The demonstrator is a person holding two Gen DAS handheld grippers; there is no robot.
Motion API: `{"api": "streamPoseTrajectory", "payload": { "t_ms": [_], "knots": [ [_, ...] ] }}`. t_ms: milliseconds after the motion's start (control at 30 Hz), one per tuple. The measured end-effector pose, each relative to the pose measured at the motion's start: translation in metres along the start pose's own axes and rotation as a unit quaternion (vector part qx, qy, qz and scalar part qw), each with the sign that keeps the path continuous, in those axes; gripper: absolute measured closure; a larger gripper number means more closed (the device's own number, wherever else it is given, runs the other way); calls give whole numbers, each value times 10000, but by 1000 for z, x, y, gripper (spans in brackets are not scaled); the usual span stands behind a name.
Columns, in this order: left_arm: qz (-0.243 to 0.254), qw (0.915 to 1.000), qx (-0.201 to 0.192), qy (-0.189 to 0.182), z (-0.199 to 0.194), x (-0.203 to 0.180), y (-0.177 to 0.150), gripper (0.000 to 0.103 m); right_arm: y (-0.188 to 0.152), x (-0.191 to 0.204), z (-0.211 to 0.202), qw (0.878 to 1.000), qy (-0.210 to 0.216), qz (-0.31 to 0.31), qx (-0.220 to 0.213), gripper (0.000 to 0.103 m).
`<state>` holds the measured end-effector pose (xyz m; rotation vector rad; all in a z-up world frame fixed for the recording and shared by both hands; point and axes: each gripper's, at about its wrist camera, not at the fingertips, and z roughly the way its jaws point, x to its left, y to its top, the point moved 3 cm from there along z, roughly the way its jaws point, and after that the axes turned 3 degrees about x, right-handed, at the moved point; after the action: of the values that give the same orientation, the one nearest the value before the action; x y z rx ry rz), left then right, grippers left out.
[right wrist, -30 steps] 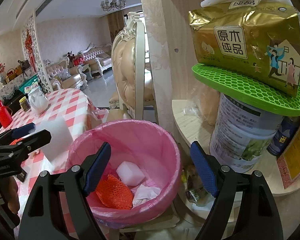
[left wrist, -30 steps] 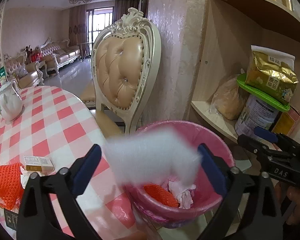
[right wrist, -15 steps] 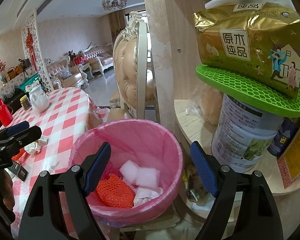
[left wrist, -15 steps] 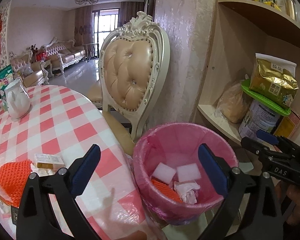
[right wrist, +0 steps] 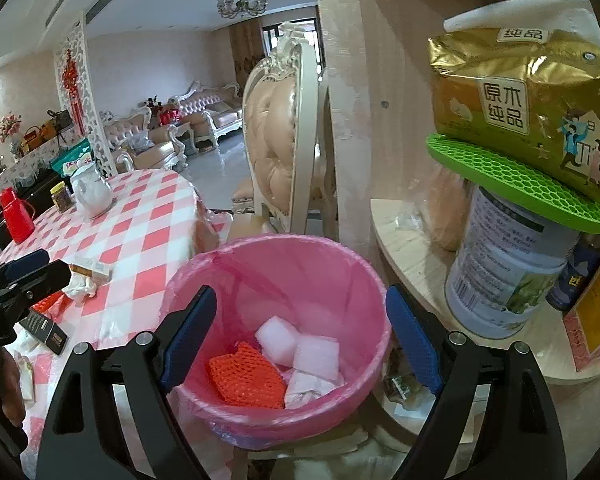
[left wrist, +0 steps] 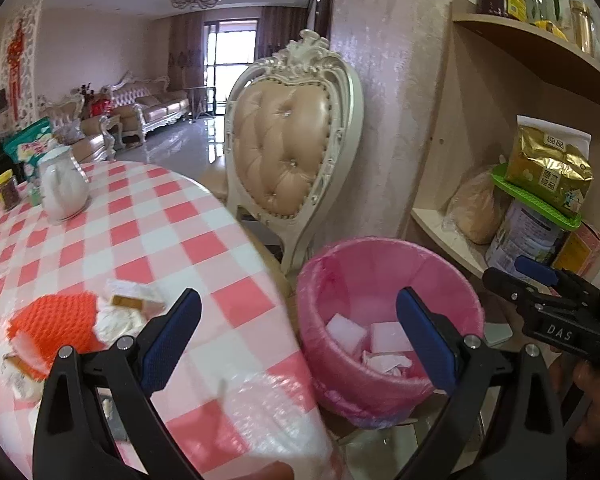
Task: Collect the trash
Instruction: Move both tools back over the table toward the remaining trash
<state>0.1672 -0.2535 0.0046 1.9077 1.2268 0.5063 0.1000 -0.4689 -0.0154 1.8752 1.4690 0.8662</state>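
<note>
A pink-lined trash bin (left wrist: 388, 256) (right wrist: 284, 252) stands beside the checked table (left wrist: 148, 232). It holds two white foam blocks (right wrist: 296, 346), an orange mesh sleeve (right wrist: 246, 374) and crumpled paper (right wrist: 308, 388). On the table lie an orange mesh sleeve (left wrist: 56, 322), a small carton (left wrist: 130, 298) and crumpled paper (left wrist: 116, 322). My left gripper (left wrist: 298, 334) is open and empty, over the table edge next to the bin. My right gripper (right wrist: 300, 330) is open and empty, above the bin.
A padded chair (left wrist: 288, 160) stands behind the bin. Shelves on the right hold a gold bag (right wrist: 524, 96), a green mat (right wrist: 512, 176) and a tin (right wrist: 504, 264). A white jug (left wrist: 62, 186), a jar (left wrist: 6, 188) and a black box (right wrist: 46, 330) sit on the table.
A white foam block left my left gripper and dropped into the bin. My left gripper then swung left toward the table. My right gripper stayed over the bin.
</note>
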Motion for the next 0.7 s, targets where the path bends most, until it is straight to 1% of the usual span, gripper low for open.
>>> {"api": "streamPoseTrajectory", "payload": {
  "t_ms": [167, 433, 700],
  "knots": [
    [-132, 9998, -53, 155, -16, 14, -10, 8, -2, 10, -8, 10000, 44, -69, -30, 20],
    [-353, 9981, -173, 476, -48, 43, -28, 8, -7, 41, -14, 9994, 158, -318, -17, 20],
    [-656, 9940, -218, 843, -79, 82, -51, 8, -16, 70, -17, 9979, 463, -445, 41, 18]
  ]
}}
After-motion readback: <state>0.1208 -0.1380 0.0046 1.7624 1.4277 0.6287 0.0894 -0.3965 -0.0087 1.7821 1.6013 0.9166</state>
